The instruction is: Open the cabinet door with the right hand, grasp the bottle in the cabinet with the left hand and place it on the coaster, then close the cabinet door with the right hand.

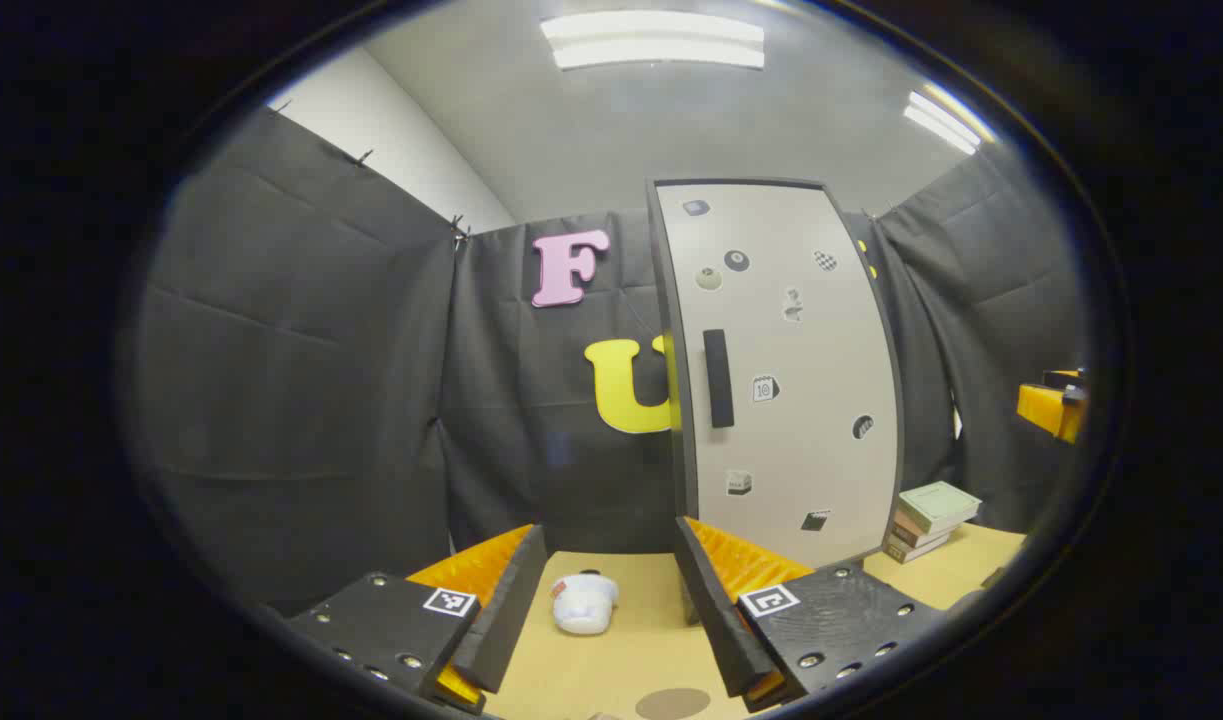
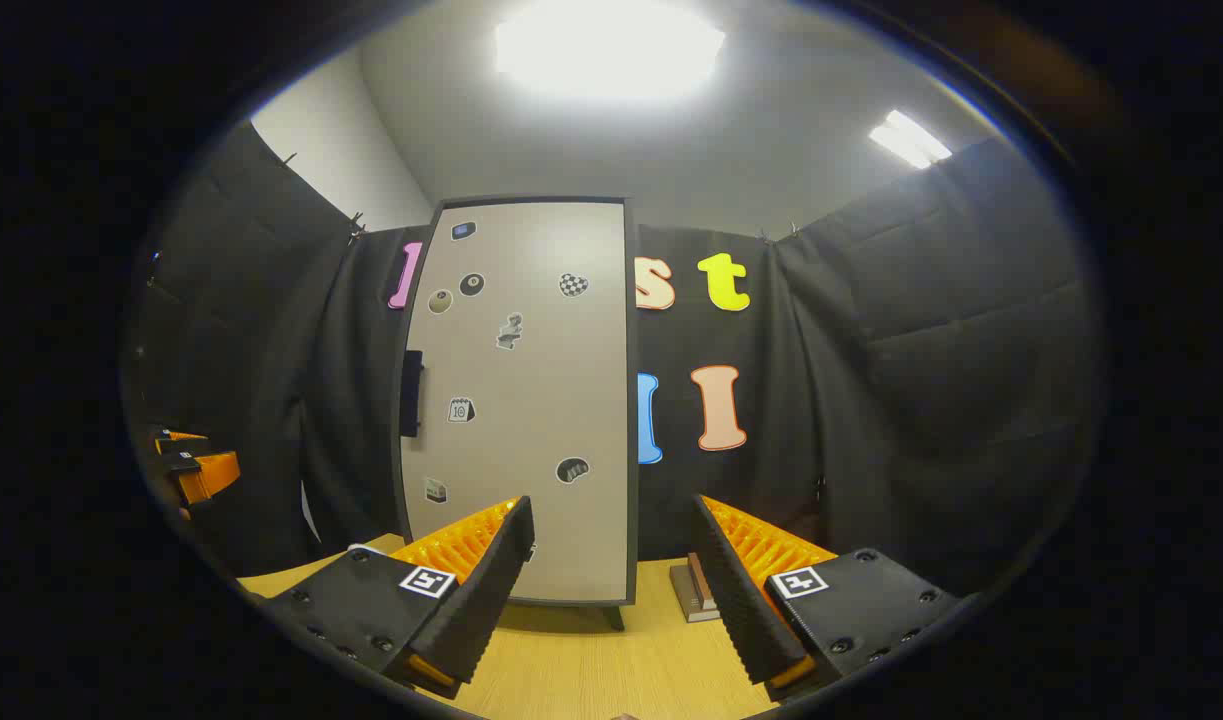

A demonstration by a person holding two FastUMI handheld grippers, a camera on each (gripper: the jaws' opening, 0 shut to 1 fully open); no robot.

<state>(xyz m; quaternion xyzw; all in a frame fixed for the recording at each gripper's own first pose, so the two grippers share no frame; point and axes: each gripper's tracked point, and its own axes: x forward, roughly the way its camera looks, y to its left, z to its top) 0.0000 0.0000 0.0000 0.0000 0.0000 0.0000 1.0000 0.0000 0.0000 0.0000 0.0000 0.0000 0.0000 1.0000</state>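
On the table [image 1: 611, 670] the cabinet [image 1: 786, 370] stands closed; both grippers' jaws gape, holding nothing

Ceiling lights [image 1: 653, 40] up top are bright, totally blown out in the right gripper view. Fisheye bends the edges hard; focus is mostly sharp.

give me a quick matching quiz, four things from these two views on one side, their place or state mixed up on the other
Things:
1. cabinet door
2. stack of books
3. white cup
4. left gripper

Place or state:
A. lying on its side on the table
B. shut, dotted with stickers
C. jaws wide apart, holding nothing
D. piled by the cabinet's foot

Pairs: 1-B, 2-D, 3-A, 4-C
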